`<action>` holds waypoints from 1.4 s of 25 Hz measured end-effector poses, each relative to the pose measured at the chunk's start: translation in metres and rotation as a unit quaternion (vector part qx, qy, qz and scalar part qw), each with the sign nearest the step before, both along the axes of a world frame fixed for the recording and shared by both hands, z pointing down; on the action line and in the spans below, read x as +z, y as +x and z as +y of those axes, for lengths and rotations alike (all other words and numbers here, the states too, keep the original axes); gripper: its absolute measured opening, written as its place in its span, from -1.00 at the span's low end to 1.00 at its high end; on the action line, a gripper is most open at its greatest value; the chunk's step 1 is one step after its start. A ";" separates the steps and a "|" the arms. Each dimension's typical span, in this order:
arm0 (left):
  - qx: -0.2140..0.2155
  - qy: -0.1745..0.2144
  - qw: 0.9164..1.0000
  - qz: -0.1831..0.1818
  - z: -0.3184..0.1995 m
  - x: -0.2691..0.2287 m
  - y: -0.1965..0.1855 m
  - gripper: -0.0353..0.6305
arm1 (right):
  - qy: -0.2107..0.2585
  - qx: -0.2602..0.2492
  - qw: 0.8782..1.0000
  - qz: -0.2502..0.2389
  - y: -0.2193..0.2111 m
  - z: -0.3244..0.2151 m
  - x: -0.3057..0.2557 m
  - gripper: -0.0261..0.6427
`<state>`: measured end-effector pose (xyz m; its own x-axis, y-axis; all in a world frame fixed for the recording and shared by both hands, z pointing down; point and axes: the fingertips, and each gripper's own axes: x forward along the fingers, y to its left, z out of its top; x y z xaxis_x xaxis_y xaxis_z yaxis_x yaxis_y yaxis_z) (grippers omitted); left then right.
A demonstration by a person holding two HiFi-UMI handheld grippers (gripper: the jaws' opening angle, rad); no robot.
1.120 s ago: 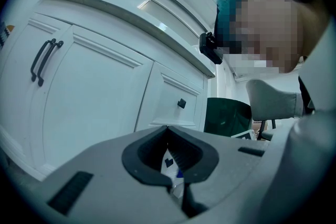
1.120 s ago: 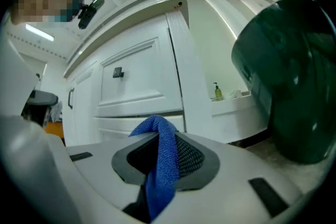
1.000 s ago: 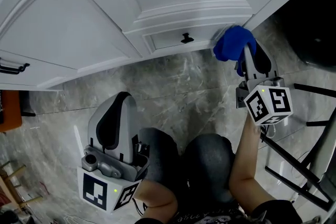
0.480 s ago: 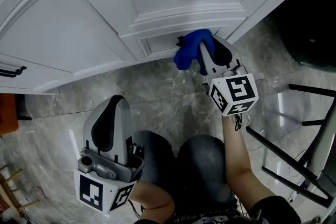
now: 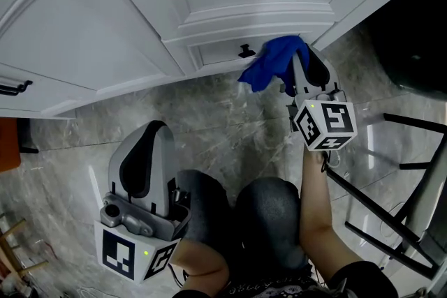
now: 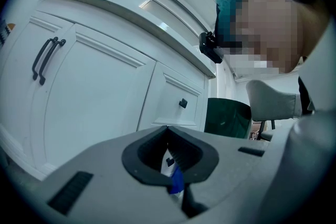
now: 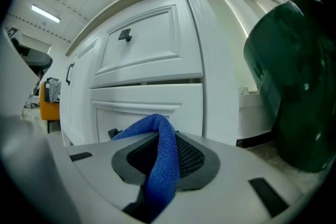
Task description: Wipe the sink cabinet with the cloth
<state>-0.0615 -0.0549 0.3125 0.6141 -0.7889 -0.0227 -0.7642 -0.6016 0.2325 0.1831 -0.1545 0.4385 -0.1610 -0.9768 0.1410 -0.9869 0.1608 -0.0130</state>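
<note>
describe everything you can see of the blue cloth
The cloth is blue, woven-looking, bunched and folded. It is pinched between the jaws of the right hand-held gripper and drapes over them, held at the white lower drawer, just right of its dark knob. Whether it presses the drawer is unclear.

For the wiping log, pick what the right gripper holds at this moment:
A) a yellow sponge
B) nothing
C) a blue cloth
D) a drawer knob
C: the right gripper is shut on the blue cloth, which hangs out from between its jaws in the right gripper view.
</note>
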 end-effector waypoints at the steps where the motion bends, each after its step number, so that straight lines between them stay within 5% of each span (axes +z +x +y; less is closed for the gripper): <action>1: -0.001 0.000 1.000 0.000 0.000 0.000 -0.001 -0.88 | 0.002 0.002 1.000 0.003 0.002 0.001 0.000 -0.65; 18: -0.002 0.003 1.000 0.001 0.000 -0.002 -0.001 -0.88 | -0.012 0.092 0.996 -0.007 0.060 0.011 0.019 -0.65; 35: -0.009 0.006 1.000 0.003 0.001 -0.005 -0.003 -0.88 | -0.001 0.002 0.999 -0.044 0.020 0.041 0.010 -0.66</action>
<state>-0.0647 -0.0536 0.3074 0.6002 -0.7990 -0.0368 -0.7730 -0.5912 0.2301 0.2031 -0.1137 0.4489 -0.1691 -0.9771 0.1290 -0.9826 0.1569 -0.0994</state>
